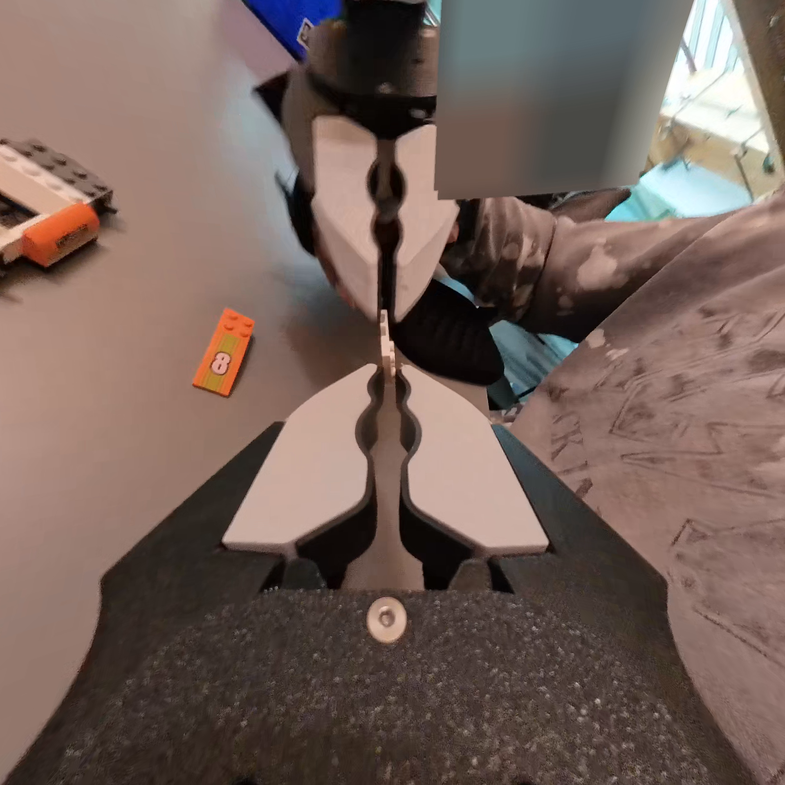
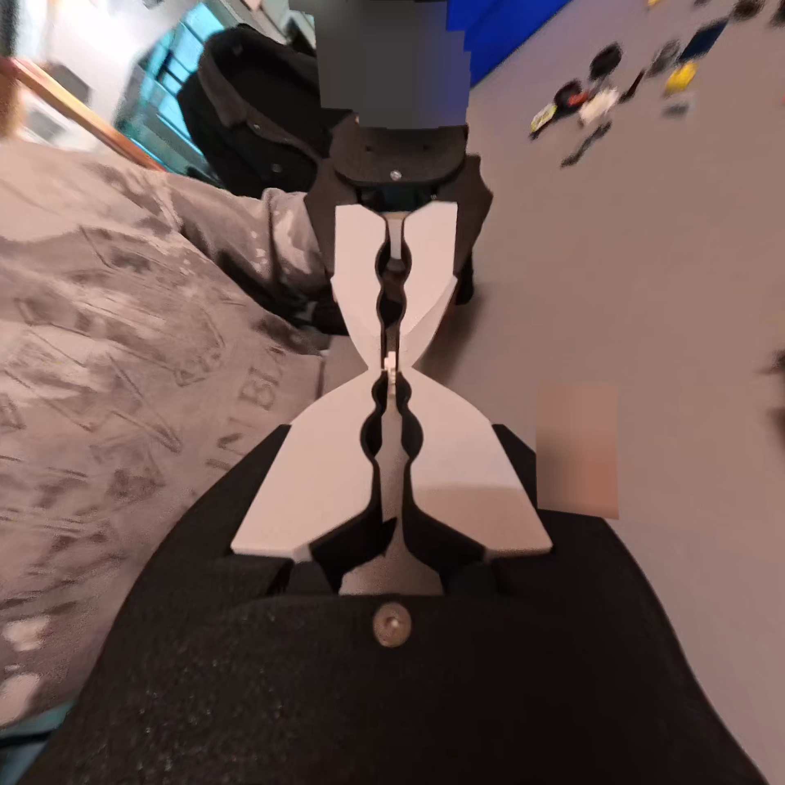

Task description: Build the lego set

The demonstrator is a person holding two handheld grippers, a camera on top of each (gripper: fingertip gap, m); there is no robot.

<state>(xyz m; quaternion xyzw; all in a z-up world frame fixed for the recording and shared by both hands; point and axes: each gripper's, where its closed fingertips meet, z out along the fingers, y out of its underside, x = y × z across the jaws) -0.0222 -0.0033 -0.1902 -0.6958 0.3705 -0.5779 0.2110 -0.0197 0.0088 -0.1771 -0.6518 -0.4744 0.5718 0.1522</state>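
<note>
Two grippers meet tip to tip above a grey counter, each closed on one end of a small white lego piece. The piece is thin and elongated; its long axis runs along the common line of both pairs of fingers, one end pointing into the left gripper, the other into the right gripper. Studs or notches show along one edge.

Left gripper: fingers nearly shut, leaving only a narrow slot, with the near end of the piece pinched at the tips.

Right gripper: fingers likewise almost together, tips clamped on the opposite end of the piece, seen in the right wrist view as a pale sliver bridging the two tip pairs.

On the counter, well apart from the held piece, lie an orange sloped brick bearing a printed number and a partly built grey, white and orange model. Loose parts lie scattered farther off, blurred. A person's grey patterned sleeve borders the scene.
</note>
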